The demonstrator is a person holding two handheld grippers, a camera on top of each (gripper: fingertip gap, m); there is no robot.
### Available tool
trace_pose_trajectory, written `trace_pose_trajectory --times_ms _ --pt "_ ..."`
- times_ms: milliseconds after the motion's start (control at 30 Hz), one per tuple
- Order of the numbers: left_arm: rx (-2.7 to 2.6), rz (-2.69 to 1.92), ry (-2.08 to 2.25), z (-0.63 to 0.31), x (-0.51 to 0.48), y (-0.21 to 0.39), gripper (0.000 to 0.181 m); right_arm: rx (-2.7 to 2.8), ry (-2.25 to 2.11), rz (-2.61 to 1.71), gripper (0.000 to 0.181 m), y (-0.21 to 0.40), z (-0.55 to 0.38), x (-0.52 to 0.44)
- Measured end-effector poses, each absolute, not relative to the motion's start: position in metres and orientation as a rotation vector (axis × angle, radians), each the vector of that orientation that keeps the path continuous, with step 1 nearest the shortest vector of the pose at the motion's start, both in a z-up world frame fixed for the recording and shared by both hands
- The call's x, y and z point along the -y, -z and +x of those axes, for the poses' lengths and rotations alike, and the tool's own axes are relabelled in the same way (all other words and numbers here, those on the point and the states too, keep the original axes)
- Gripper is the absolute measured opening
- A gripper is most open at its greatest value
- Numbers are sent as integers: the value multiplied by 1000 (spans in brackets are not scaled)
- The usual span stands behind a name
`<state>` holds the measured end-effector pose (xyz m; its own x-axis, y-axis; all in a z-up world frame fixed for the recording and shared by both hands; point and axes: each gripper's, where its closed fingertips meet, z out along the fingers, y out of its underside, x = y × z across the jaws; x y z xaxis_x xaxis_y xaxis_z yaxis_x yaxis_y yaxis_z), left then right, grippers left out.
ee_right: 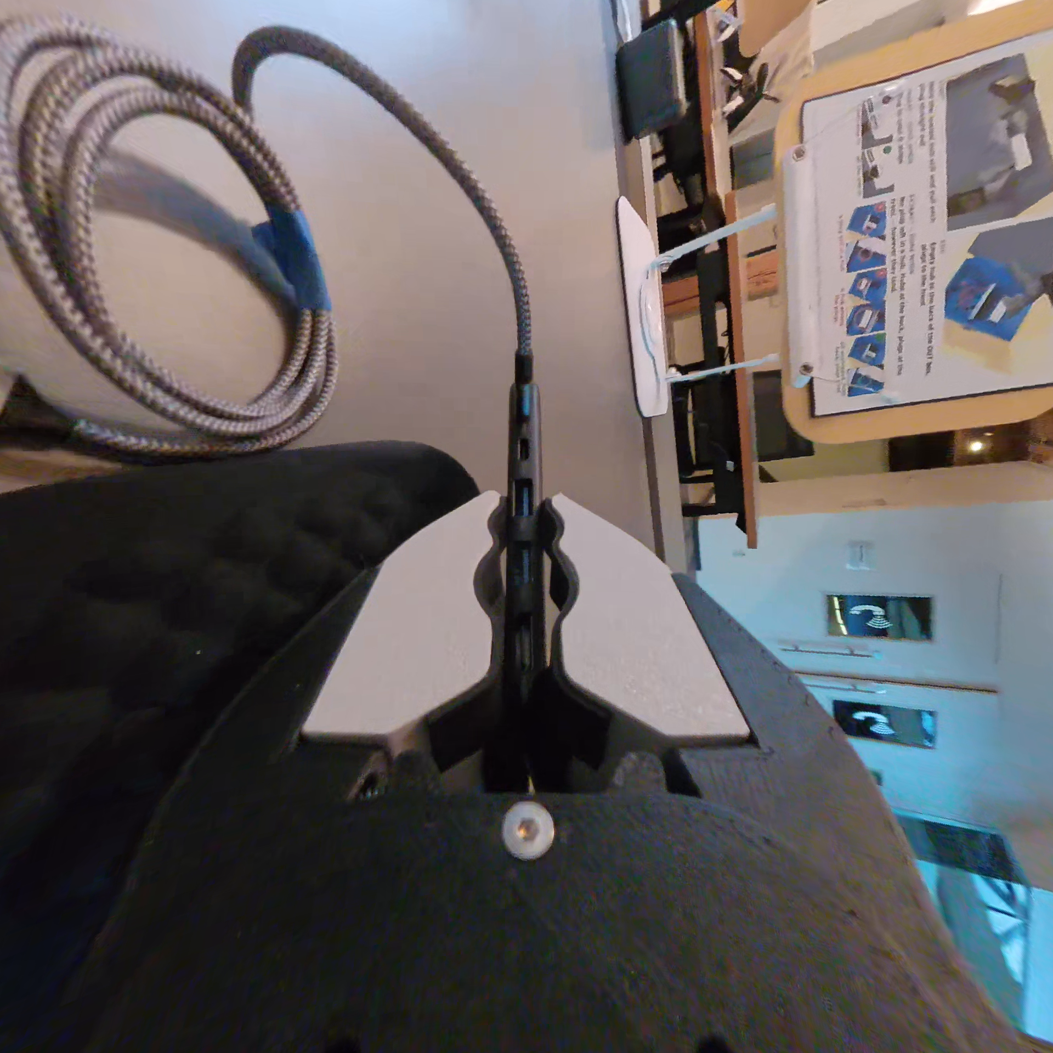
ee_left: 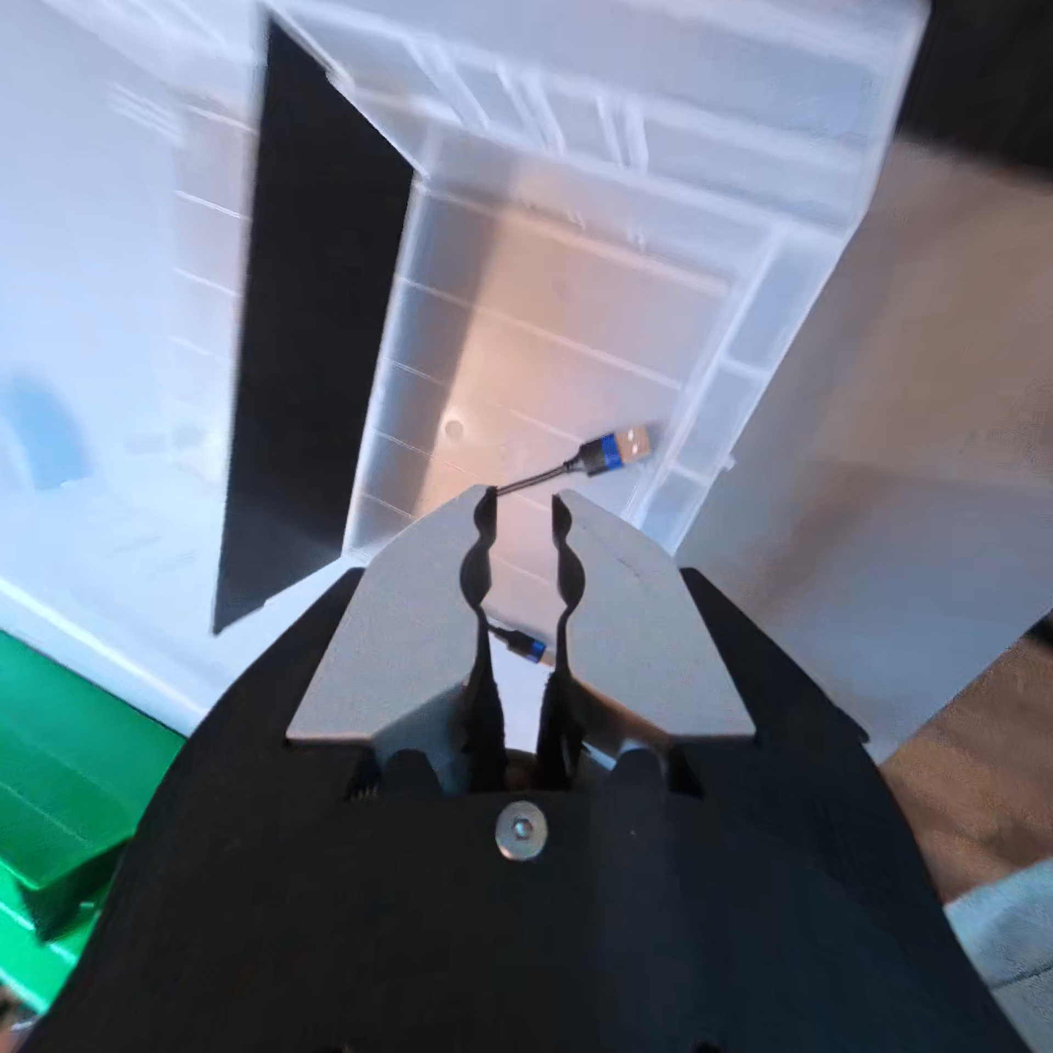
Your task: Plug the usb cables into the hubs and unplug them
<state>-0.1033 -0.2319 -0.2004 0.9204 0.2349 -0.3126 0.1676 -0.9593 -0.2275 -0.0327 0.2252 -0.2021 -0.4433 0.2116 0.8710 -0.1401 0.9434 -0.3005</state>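
Grey and black, left hand-held gripper [ee_left: 523,497]: its two grey fingers with black wavy pads stand apart, with a clear gap between the tips, and nothing is held between them.
Short cable: a thin black USB cable with a blue-banded metal plug [ee_left: 618,446] shows just past the left fingertip. This plug lies on the bottom of the bin, near its right wall. The cable passes behind the left finger.
Second plug: another blue-banded end [ee_left: 527,648] shows low in the gap between the fingers, below them.
Bin: a clear plastic storage bin with ribbed walls [ee_left: 723,364] is tilted in the view and fills the middle. A black flat panel [ee_left: 319,353] is along its left side.
Counter: a white surface [ee_left: 114,285] is to the left, blurred.
Green thing: a green block [ee_left: 62,758] at the lower left corner, too blurred to name.
Right hand-held gripper [ee_right: 525,504]: closed on a slim dark USB hub [ee_right: 524,450], which is held edge-on with its ports facing the camera.
Hub cable: a grey braided cable [ee_right: 456,148] leaves the far end of the hub and goes to a coil with a blue strap [ee_right: 293,256] at the upper left.
Background: a printed sheet on a stand [ee_right: 940,228] is at the right.
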Motion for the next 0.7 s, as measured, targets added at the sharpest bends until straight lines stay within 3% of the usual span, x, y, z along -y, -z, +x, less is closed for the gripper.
trace_pose_trajectory --times_ms 33,267,400,533,700 --pt "234 -2962 -467 -106 236 211 20 1991 -433 -67 11 199 -33 -225" --pt "-123 -3157 -205 -109 244 245 24 2002 -515 -47 11 192 -30 -224" --pt "-206 -3154 -129 -104 238 252 8 2000 -521 -21 11 192 -29 -222" --pt "-133 -3104 -469 -129 239 241 4 2032 -461 45 11 202 -26 -221" --pt "215 -2607 -1070 -158 228 142 3 2058 -306 125 16 222 -21 -230"
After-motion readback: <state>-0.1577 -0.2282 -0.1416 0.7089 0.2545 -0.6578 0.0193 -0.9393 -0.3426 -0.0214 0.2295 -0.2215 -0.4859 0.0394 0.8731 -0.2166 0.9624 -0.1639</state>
